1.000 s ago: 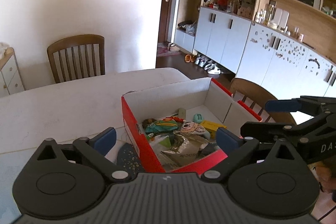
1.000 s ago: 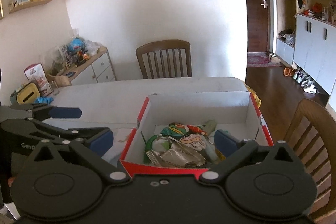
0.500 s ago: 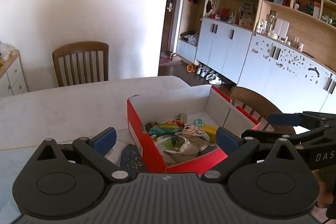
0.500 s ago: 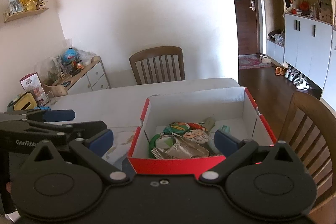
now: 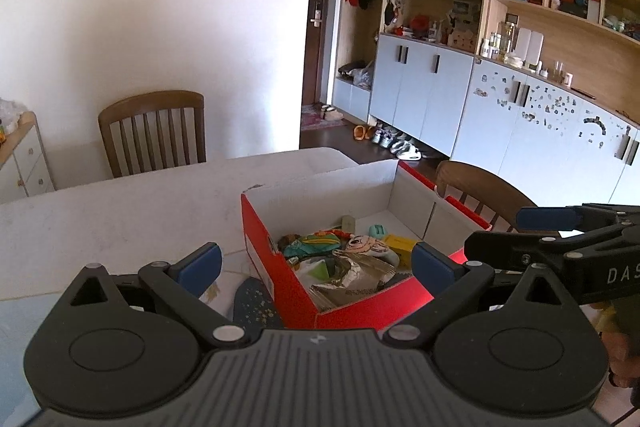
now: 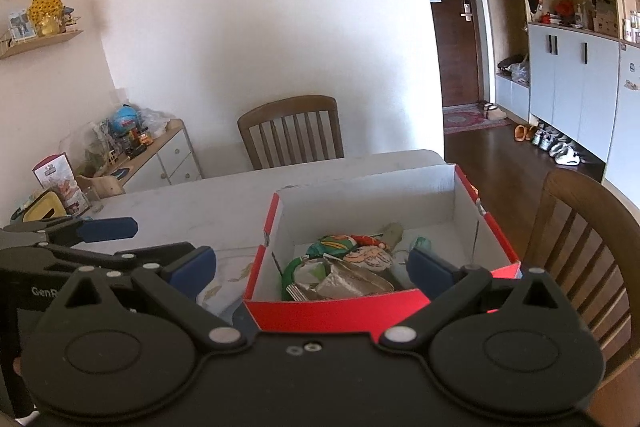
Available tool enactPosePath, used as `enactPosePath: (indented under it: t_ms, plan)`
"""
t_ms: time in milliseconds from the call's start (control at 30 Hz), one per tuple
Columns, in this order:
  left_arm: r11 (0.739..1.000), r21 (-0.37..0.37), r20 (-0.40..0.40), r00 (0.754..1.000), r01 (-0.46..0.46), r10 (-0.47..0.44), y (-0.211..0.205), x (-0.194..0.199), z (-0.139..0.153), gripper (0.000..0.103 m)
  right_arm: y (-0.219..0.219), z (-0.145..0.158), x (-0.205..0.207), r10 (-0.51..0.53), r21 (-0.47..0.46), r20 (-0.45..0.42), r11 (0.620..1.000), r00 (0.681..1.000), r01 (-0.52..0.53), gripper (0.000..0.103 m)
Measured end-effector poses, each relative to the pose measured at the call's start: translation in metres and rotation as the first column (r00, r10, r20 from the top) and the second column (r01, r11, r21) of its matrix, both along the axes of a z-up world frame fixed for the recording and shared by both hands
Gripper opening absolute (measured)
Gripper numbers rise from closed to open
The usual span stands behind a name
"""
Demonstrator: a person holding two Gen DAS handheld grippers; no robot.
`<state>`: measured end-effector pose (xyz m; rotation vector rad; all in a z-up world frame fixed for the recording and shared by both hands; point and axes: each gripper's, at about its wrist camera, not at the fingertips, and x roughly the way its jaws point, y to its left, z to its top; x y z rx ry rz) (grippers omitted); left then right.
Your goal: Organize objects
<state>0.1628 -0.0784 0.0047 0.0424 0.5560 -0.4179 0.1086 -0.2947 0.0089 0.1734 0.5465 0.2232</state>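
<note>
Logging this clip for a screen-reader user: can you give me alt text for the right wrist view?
An open red cardboard box of jumbled small items sits on a white table, framed by the open right hand-held gripper. The left hand-held gripper, also open, reaches in from the left; wooden chairs stand around the table.
</note>
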Motion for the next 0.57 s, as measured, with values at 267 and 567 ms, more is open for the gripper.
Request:
enactPosePath:
  t_ms: [267,567]
  plan:
    - [1.0,-0.002,-0.016,1.0,0.0,0.0,0.0024,-0.0011,-0.0023,0.102,-0.0003,-0.0007,-0.002,-0.016,0.002,-0.01,1.0,1.0,0.016,0.102]
    - [1.0,-0.005,-0.02,1.0,-0.004,0.004,0.0042,-0.0043,-0.0034,0.102,0.0025,-0.0022,-0.0021,-0.014,-0.001,-0.024,1.0,1.0,0.014,0.102]
